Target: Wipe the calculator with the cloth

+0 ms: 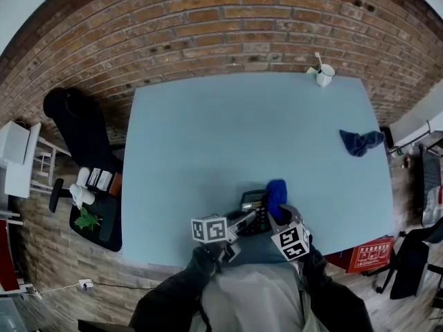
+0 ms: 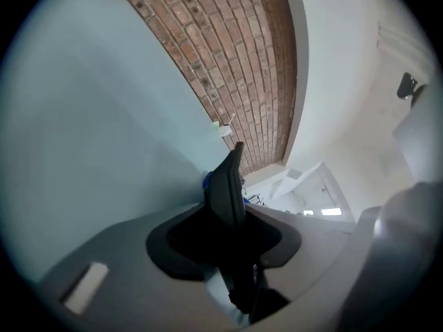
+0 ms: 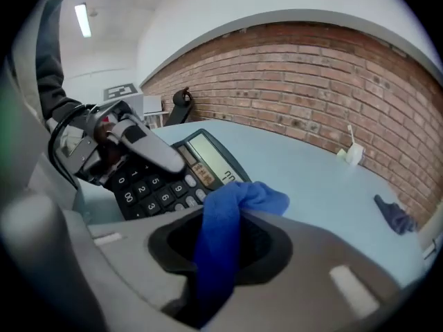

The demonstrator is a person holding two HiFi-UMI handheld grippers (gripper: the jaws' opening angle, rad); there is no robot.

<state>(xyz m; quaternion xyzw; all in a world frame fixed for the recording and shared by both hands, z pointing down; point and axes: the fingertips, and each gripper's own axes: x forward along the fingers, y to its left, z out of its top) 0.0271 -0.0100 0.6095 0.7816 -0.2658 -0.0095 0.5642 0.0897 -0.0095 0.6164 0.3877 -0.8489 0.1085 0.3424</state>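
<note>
- The worktop is a pale blue slab set against a brick wall.
- The calculator sits close to the worktop's near edge, a little right of its middle.
- Its long axis runs from the worktop's near edge toward the far edge. The display end points at the wall and the key end points back at the person.
- The right gripper view shows the keys and display facing up. No view settles whether the body lies flat on the worktop or is tipped up off it.
- The left hand-held gripper reaches in from the near edge and is clamped on the calculator's key end. One finger lies across the keys.
- In its own view the calculator rises edge-on out of the narrow gap between the jaws.
- The right hand-held gripper comes in from the near edge, to the right of the left one. Its jaws are pinched tight on the blue cloth.
- The cloth bunches out past the jaw tips, and its free end lies at the calculator's right edge, next to the display.
- A second, dark blue cloth lies crumpled near the worktop's right edge.
- A white cup stands at the far edge, toward the right corner.
- A black chair stands beside the worktop's left edge.
</note>
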